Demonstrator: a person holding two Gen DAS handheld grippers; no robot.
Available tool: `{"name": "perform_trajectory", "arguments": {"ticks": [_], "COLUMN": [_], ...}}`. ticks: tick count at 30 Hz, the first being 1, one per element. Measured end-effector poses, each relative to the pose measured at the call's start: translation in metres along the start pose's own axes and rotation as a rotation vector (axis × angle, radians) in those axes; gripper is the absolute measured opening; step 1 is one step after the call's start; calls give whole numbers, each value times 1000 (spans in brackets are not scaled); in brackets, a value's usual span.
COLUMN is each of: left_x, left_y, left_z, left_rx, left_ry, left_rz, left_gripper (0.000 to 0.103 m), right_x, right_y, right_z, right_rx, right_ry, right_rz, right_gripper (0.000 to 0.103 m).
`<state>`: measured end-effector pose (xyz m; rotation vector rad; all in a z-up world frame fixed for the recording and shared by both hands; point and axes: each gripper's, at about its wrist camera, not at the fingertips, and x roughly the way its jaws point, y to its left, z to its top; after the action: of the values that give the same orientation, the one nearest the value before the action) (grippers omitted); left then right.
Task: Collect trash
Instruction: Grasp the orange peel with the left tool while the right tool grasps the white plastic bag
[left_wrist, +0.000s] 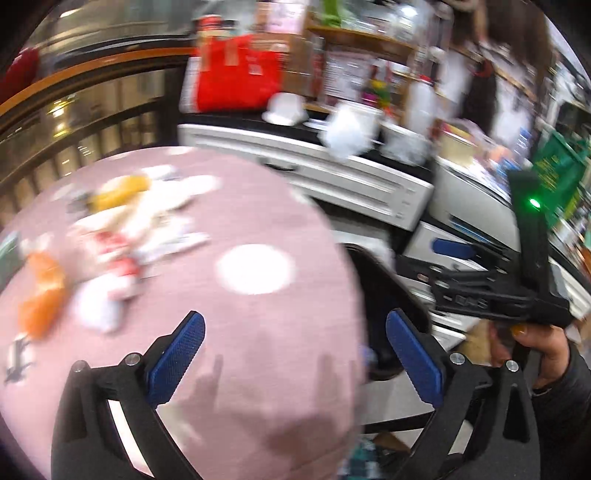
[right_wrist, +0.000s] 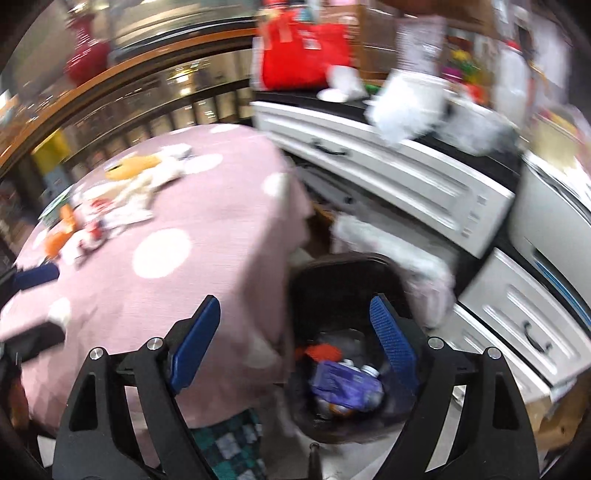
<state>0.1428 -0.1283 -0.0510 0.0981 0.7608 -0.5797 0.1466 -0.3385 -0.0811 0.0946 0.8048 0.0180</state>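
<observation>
Left gripper (left_wrist: 295, 354) agape over pink tablecloth (left_wrist: 258, 332); wrappers (left_wrist: 118, 236) blurred, probably crumpled.

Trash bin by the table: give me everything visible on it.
The trash bin is a dark, plastic-looking container with a rounded rim, standing upright and open on the floor between the pink dotted tablecloth and the white drawers. Inside lie a crumpled purple wrapper, something red-orange and other blurred scraps. A pale cloth lies against its far right side. The right tool hangs open above it.
</observation>
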Motion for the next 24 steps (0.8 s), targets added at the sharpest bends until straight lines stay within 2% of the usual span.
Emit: {"name": "perform_trajectory", "arguments": {"ticks": [6, 12, 17, 24], "left_x": [-26, -30, -15, 12], "left_y": [82, 158, 185, 199], "left_z": [-5, -4, 1, 4], "left_rx": [-84, -135, -80, -15], "left_ry": [5, 55, 115, 183], "left_rz": [113, 242, 297, 295], "left_gripper": [96, 85, 79, 68], "right_x": [13, 20, 31, 53], "right_y": [56, 108, 151, 190], "right_z": [13, 27, 40, 53], "right_rx": [-99, -163, -184, -149], "right_ry": [26, 25, 40, 109], "right_rz": [116, 213, 284, 364], "right_gripper": [83, 83, 83, 82]}}
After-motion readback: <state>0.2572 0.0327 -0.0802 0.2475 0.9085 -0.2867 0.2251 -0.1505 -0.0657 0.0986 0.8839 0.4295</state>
